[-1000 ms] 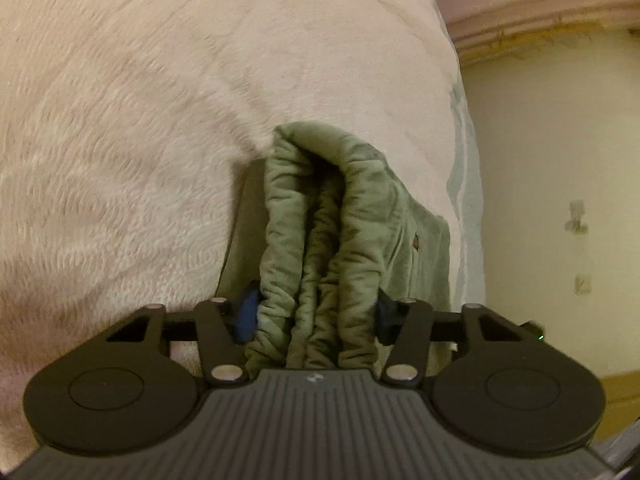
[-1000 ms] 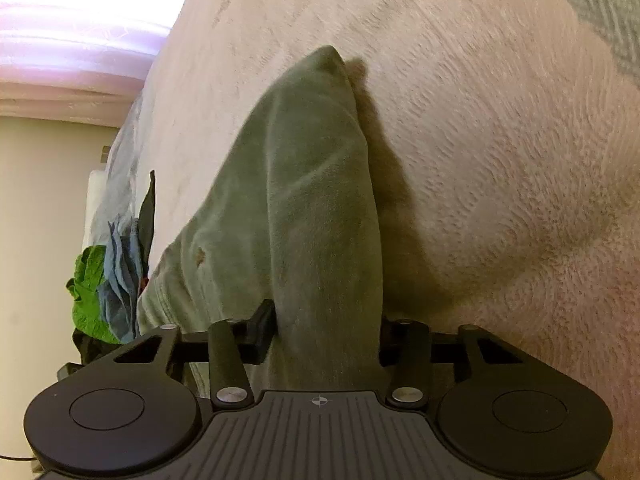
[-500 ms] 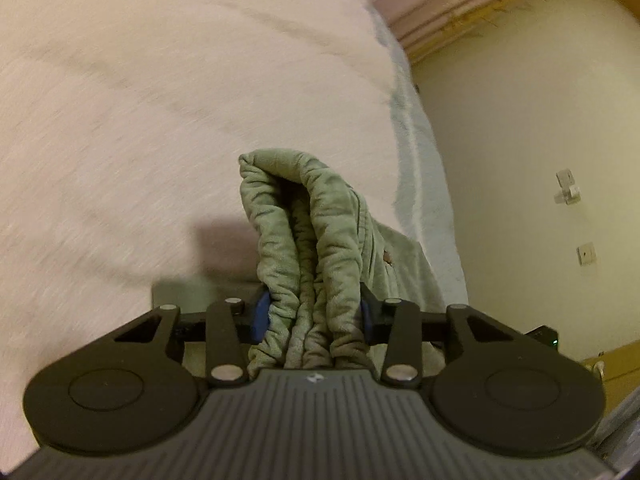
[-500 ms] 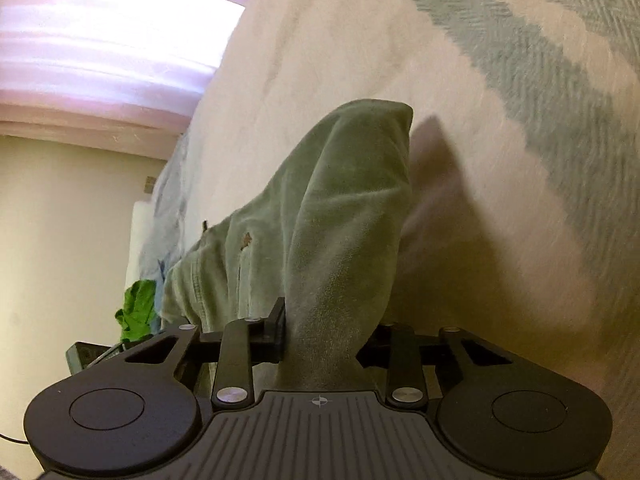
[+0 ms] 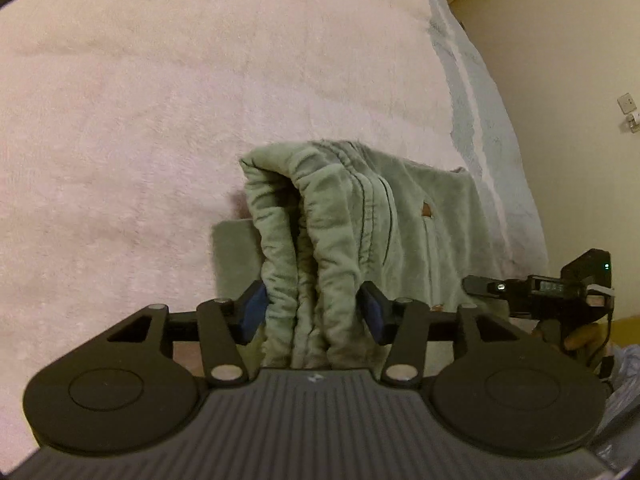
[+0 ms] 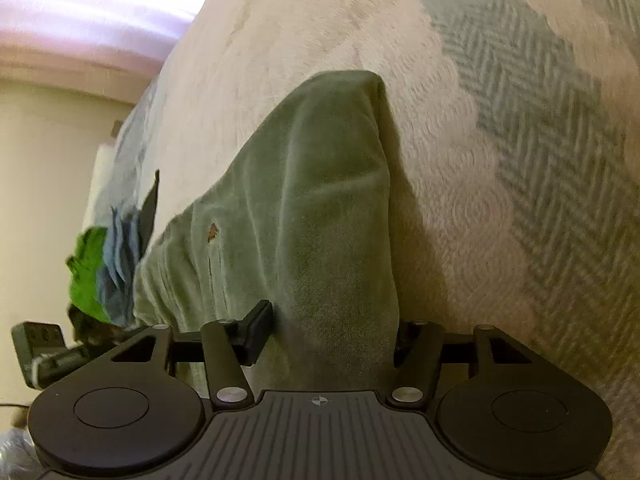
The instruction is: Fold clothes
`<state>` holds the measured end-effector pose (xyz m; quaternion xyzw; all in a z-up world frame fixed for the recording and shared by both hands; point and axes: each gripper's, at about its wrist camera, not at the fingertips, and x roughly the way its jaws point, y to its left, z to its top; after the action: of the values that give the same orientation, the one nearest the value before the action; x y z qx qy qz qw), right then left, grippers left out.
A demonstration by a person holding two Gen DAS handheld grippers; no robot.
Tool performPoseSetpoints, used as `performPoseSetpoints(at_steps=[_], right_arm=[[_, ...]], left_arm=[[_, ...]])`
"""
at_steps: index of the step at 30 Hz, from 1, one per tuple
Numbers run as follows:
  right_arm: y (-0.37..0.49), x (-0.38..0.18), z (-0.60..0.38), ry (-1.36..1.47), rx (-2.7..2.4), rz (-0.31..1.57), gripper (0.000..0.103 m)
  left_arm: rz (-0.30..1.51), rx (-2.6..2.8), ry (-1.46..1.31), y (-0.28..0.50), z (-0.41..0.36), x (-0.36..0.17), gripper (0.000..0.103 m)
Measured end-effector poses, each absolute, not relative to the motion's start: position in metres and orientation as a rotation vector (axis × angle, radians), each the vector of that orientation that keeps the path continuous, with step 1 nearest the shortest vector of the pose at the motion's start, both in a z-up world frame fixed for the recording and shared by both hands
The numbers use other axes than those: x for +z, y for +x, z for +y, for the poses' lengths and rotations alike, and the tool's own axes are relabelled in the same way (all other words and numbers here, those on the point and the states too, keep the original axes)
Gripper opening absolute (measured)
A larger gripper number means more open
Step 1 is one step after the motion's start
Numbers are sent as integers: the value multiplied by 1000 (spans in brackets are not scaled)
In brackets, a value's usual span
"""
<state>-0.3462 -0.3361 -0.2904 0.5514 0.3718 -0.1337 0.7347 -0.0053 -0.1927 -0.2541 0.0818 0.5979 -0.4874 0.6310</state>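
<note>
A sage-green fleece garment (image 5: 360, 224) hangs folded between both grippers over a pale fluffy bed cover (image 5: 160, 100). My left gripper (image 5: 314, 314) is shut on a bunched, gathered edge of it. My right gripper (image 6: 332, 334) is shut on the other end of the same garment (image 6: 320, 208), which drapes away to the left; its right finger is mostly hidden by the cloth. A small brown tag (image 6: 212, 232) shows on the fabric. The right gripper's body (image 5: 560, 288) shows at the right edge of the left wrist view.
A pile of bright green and blue clothes (image 6: 104, 272) lies at the bed's far left edge in the right wrist view. The cover has a grey-green herringbone band (image 6: 540, 128). A cream wall (image 5: 580, 80) with a socket stands beyond the bed edge.
Both grippers have carried the garment across the bed and tilted; the left view now looks more down on the cover, and the herringbone band has come into the right view. Both stay shut.
</note>
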Motion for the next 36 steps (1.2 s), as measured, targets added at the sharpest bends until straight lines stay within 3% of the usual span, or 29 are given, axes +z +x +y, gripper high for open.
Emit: performPoseSetpoints(at_steps=[3,7,9,17,19,21,25,30,36], right_arm=[[-353,-284,-332,1189,-316,834,61],[-350,-278,-326,1164,-336,851,80],[-343,-277,-322,1143,-362,873,82],[-330,-275,-316,1076,-417,938,82],[-328,-276,-314,1069,-429,949,82],[-326,-277,-314,1068,-435,955,82],[-325,-276,-313,1063,-432,957,82],[-325,-273,-319,1069,-409,947,81],[-319,-272,-320,1032,-329,951,82]], left_arm=[[1373,-1106,117,-1,-168,-251,58],[1351,-1107,42,-1,-153,-251,71],[1367,-1105,-51,3,-150,-261,81],[1513,-983,-366,12,-129,-310,84],[1494,-989,-389,5,-123,-300,82],[1459,-1018,-395,-3,-119,-285,67],[1412,-1039,-260,-18,-119,-275,56],[1384,-1029,-201,-22,-115,-268,27],[1362,-974,-216,-57,-59,-243,21]])
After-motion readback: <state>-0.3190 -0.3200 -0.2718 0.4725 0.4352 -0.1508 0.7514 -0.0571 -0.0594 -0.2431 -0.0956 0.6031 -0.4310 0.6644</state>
